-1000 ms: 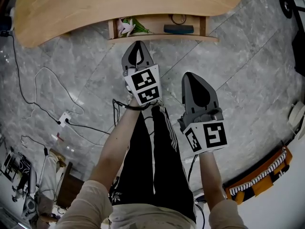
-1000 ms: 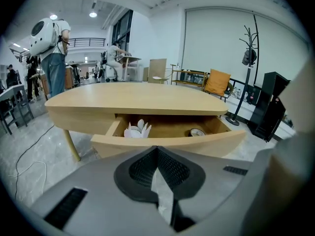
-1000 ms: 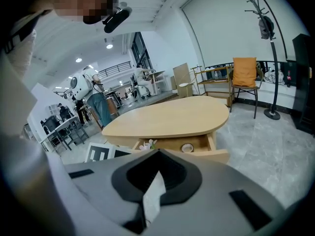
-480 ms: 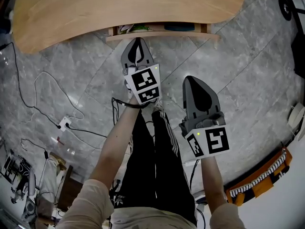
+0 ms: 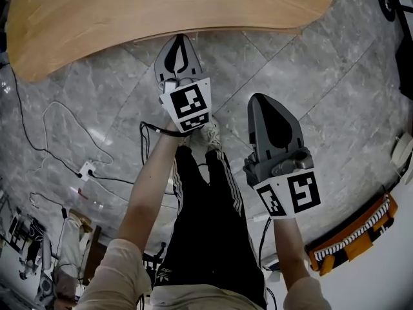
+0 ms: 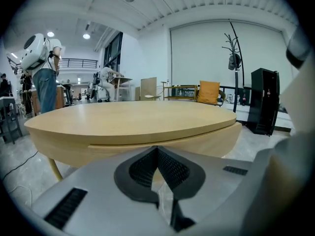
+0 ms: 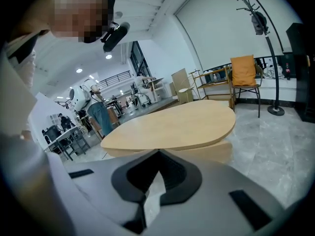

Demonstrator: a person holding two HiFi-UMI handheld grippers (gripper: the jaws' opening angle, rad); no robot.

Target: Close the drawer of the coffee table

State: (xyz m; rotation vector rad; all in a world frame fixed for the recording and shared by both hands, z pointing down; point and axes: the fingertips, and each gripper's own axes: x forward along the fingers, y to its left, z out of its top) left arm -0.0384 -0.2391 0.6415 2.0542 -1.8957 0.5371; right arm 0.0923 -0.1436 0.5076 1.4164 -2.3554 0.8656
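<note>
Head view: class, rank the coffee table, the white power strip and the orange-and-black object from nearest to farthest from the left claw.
Measured from the left claw:
1. coffee table, directly ahead of the claw's tip, along the top of the view.
2. white power strip, down at the lower left.
3. orange-and-black object, far off at the lower right.

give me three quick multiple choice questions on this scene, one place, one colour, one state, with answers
1. Which tongs are nearest the table? A the right, B the left, C both equally
2. What colour is the table top? A light wood, B black, C white
3. The drawer is: A wide open, B on the floor, C shut

Answers:
1. B: the left tongs reach the table's edge and the right tongs hang back.
2. A: the top is pale wood.
3. C: the drawer's front sits flush.
</note>
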